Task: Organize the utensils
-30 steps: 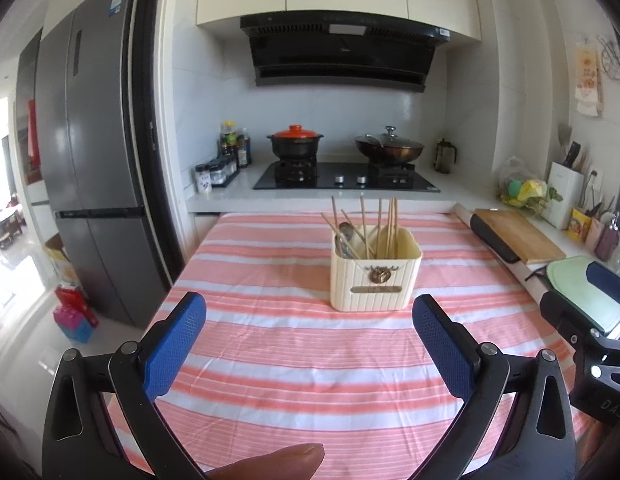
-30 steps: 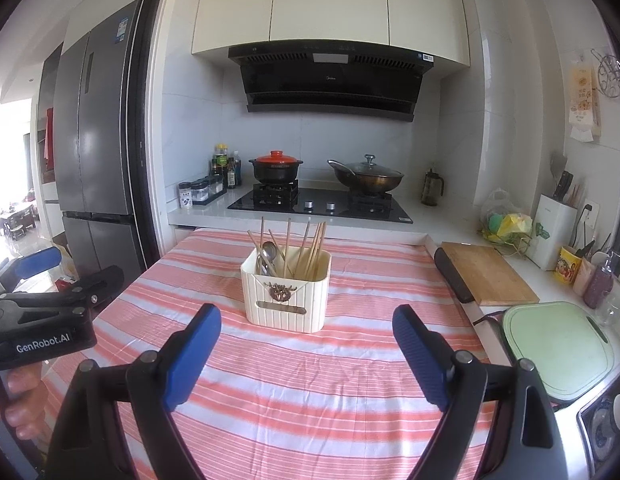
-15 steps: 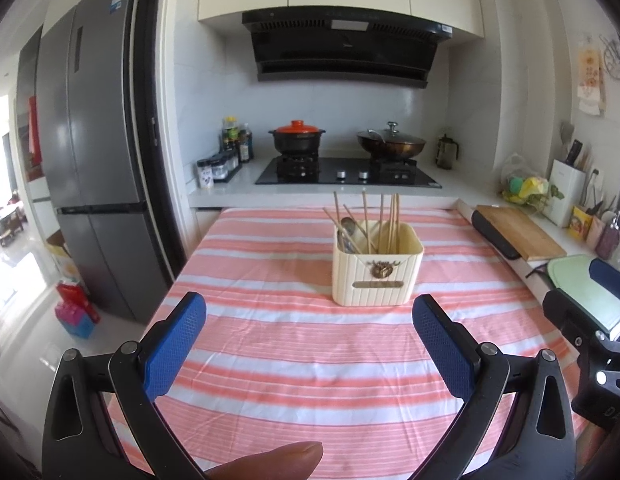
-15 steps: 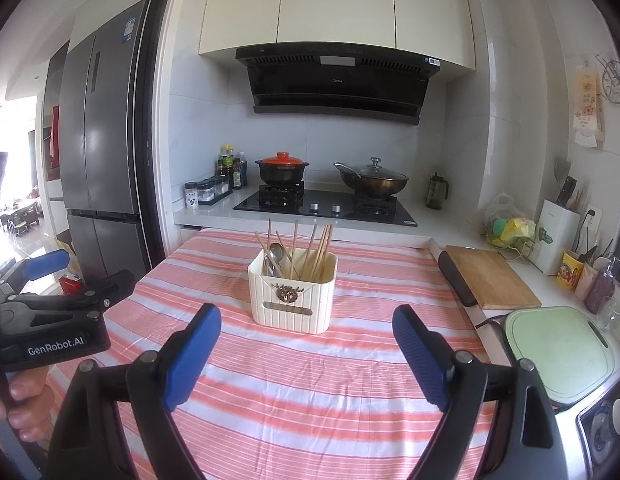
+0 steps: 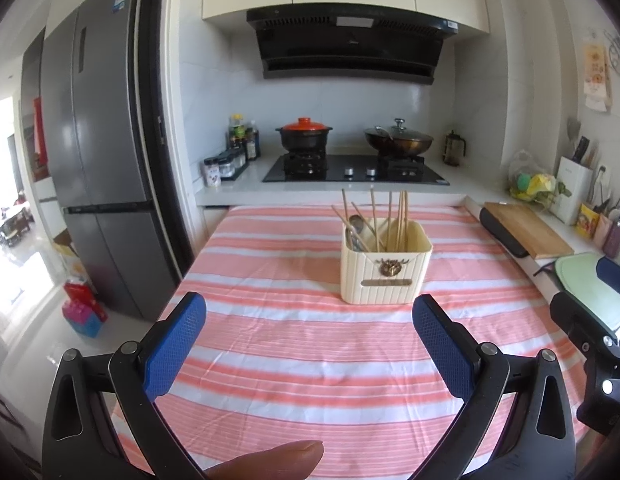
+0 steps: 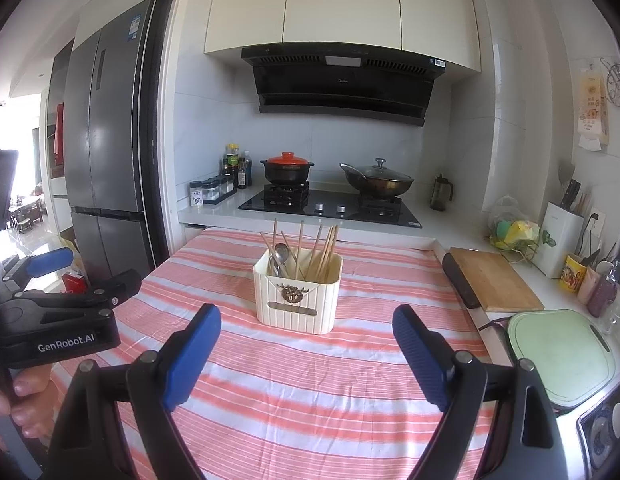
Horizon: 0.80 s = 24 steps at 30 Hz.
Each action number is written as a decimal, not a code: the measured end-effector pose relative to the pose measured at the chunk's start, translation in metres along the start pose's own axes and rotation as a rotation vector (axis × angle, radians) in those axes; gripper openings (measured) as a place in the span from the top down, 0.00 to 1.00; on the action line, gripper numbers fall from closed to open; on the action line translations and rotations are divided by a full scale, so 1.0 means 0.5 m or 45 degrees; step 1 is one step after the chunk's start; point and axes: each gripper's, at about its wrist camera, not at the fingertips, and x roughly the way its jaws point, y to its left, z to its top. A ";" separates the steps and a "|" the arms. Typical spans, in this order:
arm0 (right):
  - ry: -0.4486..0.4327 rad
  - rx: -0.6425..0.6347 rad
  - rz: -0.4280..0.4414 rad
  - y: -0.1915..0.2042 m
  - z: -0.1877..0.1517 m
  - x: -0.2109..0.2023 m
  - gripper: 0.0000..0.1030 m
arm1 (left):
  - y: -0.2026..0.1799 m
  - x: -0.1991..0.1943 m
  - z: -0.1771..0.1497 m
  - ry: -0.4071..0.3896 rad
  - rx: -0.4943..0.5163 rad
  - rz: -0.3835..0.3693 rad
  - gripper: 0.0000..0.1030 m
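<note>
A kitchen table with a striped cloth [image 5: 294, 344] is filling the left wrist view. The cream holder [image 5: 385, 270] is standing upright on it, before the stove, with chopsticks [image 5: 397, 216] and spoons [image 5: 355, 226] already standing inside. The left gripper [image 5: 310, 344] is hovering near the holder, fingers wide, holding nothing.

In the right wrist view, the right gripper [image 6: 306, 354] is also hanging just in front of the holder [image 6: 298, 296], fingers wide and empty. No loose utensil is showing on the cloth.

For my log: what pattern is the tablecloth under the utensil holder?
Pink and white stripes on the tablecloth, clearest in the right wrist view.
</note>
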 end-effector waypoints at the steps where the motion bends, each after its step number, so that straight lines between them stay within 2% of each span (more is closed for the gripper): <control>1: 0.000 0.000 -0.001 0.000 0.000 -0.001 0.13 | -0.001 0.000 0.000 0.000 0.001 0.001 0.00; 24: 0.010 0.002 -0.001 -0.010 -0.005 -0.002 0.13 | -0.002 -0.001 -0.003 0.000 0.017 0.002 0.00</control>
